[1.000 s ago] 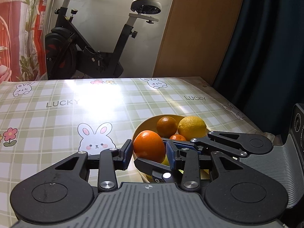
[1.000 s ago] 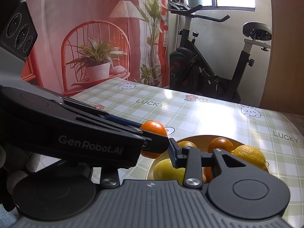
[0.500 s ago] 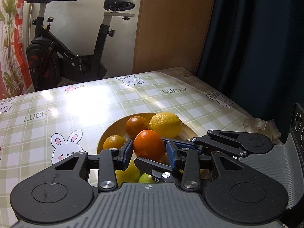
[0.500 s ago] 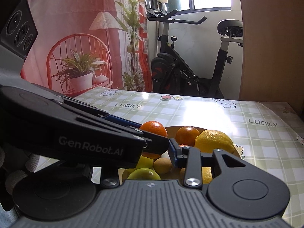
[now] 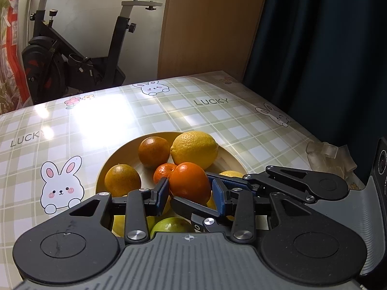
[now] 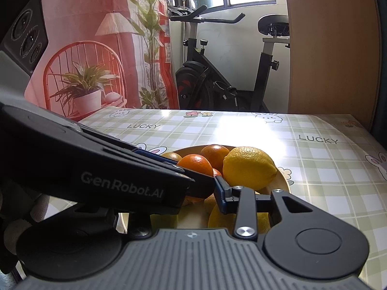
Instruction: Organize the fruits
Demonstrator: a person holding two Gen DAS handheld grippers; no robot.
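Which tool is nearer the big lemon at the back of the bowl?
Right, probably. The right tool sits just in front of the lemon; the left tool, shut on an orange, is lower left of it.

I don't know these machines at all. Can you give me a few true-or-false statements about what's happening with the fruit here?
1. The left gripper grips an orange. True.
2. The bowl holds no fruit. False: it holds a lemon, oranges and a green fruit.
3. The lemon lies at the bowl's far side. True.
4. The tablecloth is plain white. False: it is green checked, with rabbits and the word LUCKY.
5. The held orange is over bare table. False: it is over the bowl.
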